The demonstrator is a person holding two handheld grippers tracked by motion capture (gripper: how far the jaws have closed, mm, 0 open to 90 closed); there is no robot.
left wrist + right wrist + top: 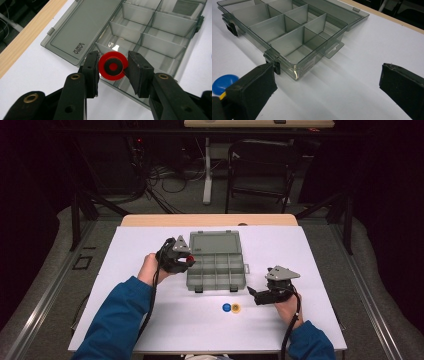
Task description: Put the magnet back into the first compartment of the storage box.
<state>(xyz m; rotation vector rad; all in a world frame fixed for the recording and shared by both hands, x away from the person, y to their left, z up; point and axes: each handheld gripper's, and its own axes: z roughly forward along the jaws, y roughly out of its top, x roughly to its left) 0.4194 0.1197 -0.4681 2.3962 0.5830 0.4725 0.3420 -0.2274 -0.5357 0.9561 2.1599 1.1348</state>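
Note:
My left gripper [112, 67] is shut on a red disc [112, 66] with a black ring and red centre, held on edge over the near-left corner of the open grey compartment box [160, 27]. From above, the left gripper [186, 260] hovers at the box's [216, 270] left side with the red disc [190, 258] between its jaws. Down at the right of the table, my right gripper [253, 294] stands open, and nothing lies between its pads [253, 83]. On the white table, a blue disc [226, 307] and a yellow disc [236, 308] lie side by side in front of the box.
The box lid [215, 242] lies open flat behind the compartments. The blue disc [223, 83] sits beside my right gripper's left pad. The white mat [150, 320] covers the table, with a wooden strip [210, 220] at the far edge. Beyond the table stand a chair [260, 167] and cables.

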